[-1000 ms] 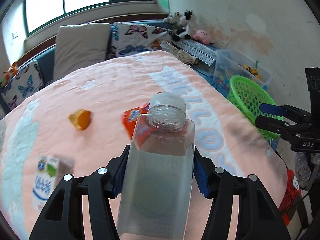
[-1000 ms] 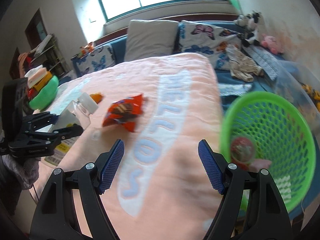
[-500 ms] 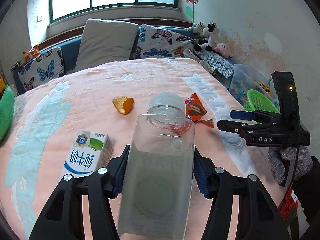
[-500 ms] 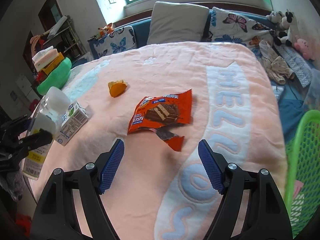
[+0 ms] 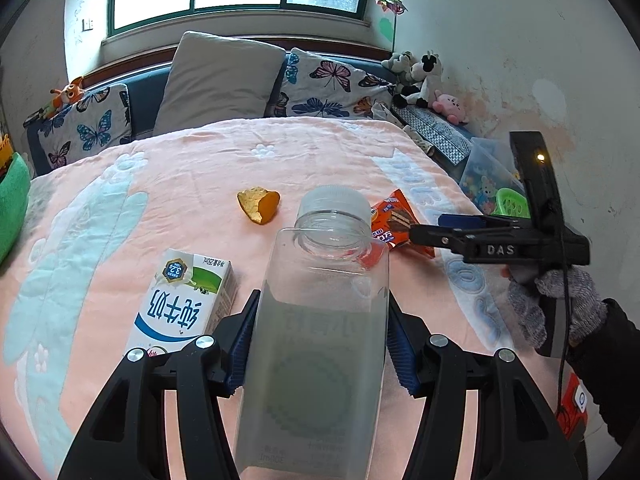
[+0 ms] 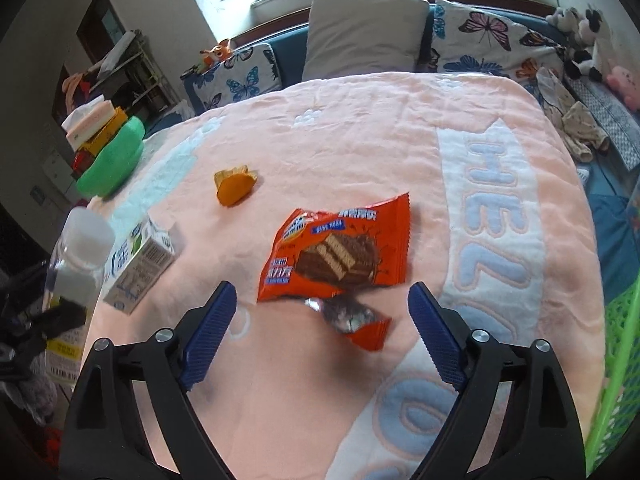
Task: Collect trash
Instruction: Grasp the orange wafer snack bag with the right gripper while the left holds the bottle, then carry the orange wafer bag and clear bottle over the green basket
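Note:
My left gripper (image 5: pixel 320 340) is shut on a clear plastic bottle (image 5: pixel 316 344) with a white cap, held upright above the pink blanket (image 5: pixel 160 184); the bottle also shows in the right wrist view (image 6: pixel 76 264). My right gripper (image 6: pixel 320 336) is open and empty, just above the near edge of an orange wafer wrapper (image 6: pixel 340 252), which also shows in the left wrist view (image 5: pixel 394 222). A white milk carton (image 5: pixel 180 300) lies left of the bottle. A small orange crumpled piece (image 5: pixel 258 209) lies farther back.
A green mesh basket (image 6: pixel 616 380) stands off the bed's right edge, also seen small in the left wrist view (image 5: pixel 510 202). Pillows (image 5: pixel 220 80) and plush toys (image 5: pixel 416 76) line the far side. A green bundle (image 6: pixel 112 156) sits at the left.
Both grippers have swung left, away from the green basket and toward the bed. The right gripper has come down close over the orange wrapper. The left keeps hold of the bottle.

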Tool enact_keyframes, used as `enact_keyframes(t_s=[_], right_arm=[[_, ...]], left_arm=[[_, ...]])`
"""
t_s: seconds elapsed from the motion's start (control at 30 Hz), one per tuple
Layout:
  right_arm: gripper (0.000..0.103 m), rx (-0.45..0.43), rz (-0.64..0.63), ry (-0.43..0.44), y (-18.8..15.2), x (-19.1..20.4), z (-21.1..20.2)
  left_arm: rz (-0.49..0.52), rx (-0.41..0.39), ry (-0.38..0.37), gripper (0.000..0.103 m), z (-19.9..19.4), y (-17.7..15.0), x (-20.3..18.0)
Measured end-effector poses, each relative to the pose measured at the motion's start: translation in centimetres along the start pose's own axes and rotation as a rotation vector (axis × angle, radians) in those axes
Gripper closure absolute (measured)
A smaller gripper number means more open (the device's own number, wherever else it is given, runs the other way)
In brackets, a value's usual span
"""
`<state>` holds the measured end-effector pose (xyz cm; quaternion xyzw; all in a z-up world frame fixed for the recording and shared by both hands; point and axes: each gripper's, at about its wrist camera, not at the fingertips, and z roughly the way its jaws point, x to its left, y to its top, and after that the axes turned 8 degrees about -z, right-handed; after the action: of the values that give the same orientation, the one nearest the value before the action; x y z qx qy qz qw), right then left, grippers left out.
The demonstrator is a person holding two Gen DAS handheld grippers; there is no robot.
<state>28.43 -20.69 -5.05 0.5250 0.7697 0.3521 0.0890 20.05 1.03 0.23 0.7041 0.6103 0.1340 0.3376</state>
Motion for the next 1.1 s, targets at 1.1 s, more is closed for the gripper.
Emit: enact_keyframes(t_s=[1.1], right_arm=[[0.024,0.038,-0.137,-0.170,0.5,1.8,4.3]], left_arm=[[-0.054,0.020,-0.028,0.047,0.6,-1.0,1.3]])
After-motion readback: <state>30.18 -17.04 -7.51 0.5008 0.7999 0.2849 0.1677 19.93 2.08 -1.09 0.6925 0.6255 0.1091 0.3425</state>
